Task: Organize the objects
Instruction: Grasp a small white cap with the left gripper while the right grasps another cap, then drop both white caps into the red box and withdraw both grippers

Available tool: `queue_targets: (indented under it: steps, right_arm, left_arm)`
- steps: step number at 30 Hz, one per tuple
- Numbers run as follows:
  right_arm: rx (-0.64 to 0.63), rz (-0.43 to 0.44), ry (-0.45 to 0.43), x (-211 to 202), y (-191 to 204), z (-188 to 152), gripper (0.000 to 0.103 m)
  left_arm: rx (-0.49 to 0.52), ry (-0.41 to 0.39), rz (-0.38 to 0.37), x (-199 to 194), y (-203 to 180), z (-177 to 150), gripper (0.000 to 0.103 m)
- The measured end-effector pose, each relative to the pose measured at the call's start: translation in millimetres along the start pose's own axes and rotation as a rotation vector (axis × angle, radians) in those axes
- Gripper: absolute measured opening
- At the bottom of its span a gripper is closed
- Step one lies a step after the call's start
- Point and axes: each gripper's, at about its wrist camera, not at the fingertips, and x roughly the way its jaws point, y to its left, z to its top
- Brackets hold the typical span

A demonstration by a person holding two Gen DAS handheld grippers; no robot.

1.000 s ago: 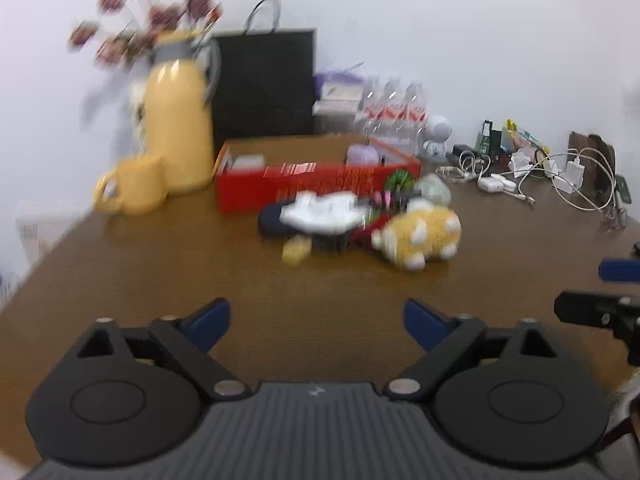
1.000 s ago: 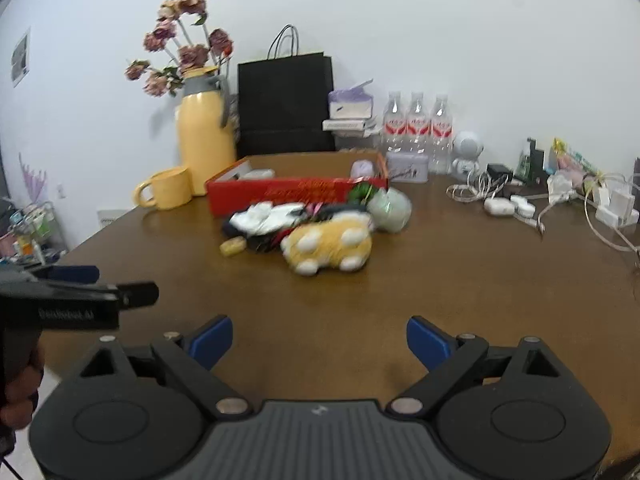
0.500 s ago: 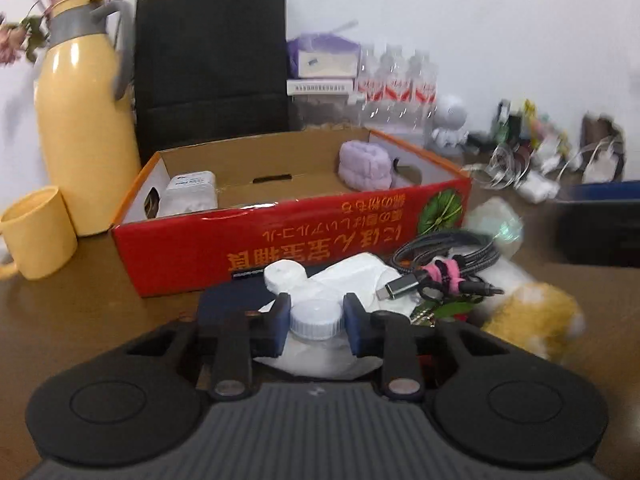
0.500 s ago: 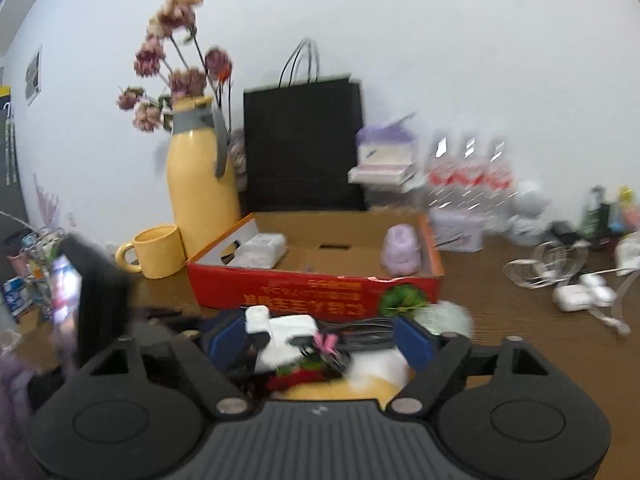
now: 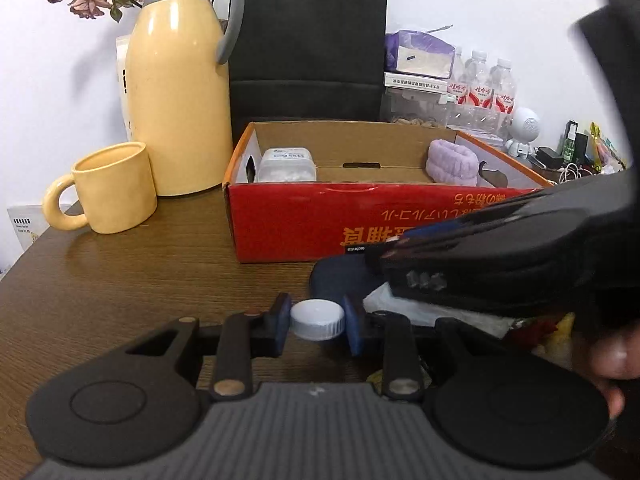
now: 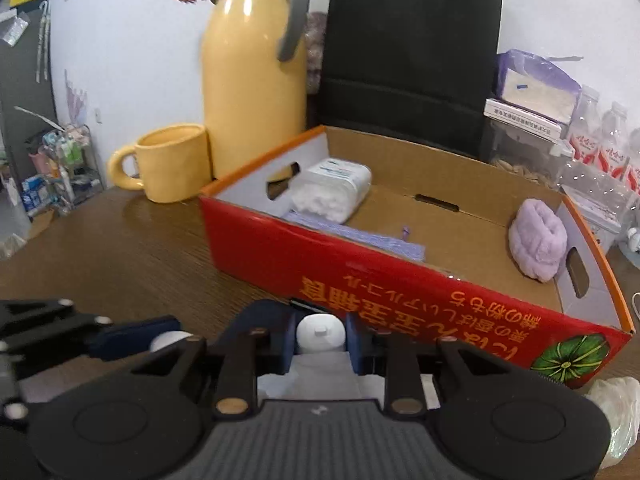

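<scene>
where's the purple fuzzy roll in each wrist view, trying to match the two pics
Left wrist view: the purple fuzzy roll lies right of centre, at the right end of the red box.
Right wrist view: the roll sits at the far right, in the box's right-hand corner beside a handle cutout.
Shared landmark: the yellow mug, left of the box in both.

A white screw cap (image 5: pixel 317 319) and a white cap with a nub (image 6: pixel 320 333) lie just before the red box (image 6: pixel 360 280).
</scene>
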Motion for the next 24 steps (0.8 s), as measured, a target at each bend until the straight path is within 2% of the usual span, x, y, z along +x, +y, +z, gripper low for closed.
queue_targets:
  steps: [2,4,6,10,14,17,24]
  right_arm:
    - [0.019,-0.016,-0.038,-20.8,-0.3,-1.5,0.025]
    - [0.046,-0.019,-0.086,-50.0,-1.1,-5.8,0.025]
    - [0.054,-0.036,-0.125,-84.7,0.9,-16.8,0.025]
    - [0.085,-0.097,-0.168,-151.6,5.1,-55.5,0.025]
    - [0.13,-0.104,-0.163,-197.8,12.5,-99.1,0.025]
    - [0.139,-0.108,-0.147,-225.8,24.3,-131.7,0.025]
    - [0.156,-0.097,-0.133,-259.9,42.7,-175.2,0.026]
  left_arm:
    - [-0.005,-0.001,-0.008,0.6,-1.0,0.2,0.029]
    - [0.019,-0.009,0.026,-6.3,-5.4,-0.2,0.029]
    - [0.061,-0.037,0.045,-26.3,-12.9,-5.1,0.029]
    - [0.065,-0.039,0.004,-78.2,-23.3,-22.6,0.029]
    - [0.016,-0.018,-0.031,-130.4,-27.4,-48.0,0.029]
    - [-0.018,0.009,-0.025,-157.6,-28.9,-64.4,0.029]
    - [0.027,0.057,-0.07,-188.4,-48.7,-84.4,0.029]
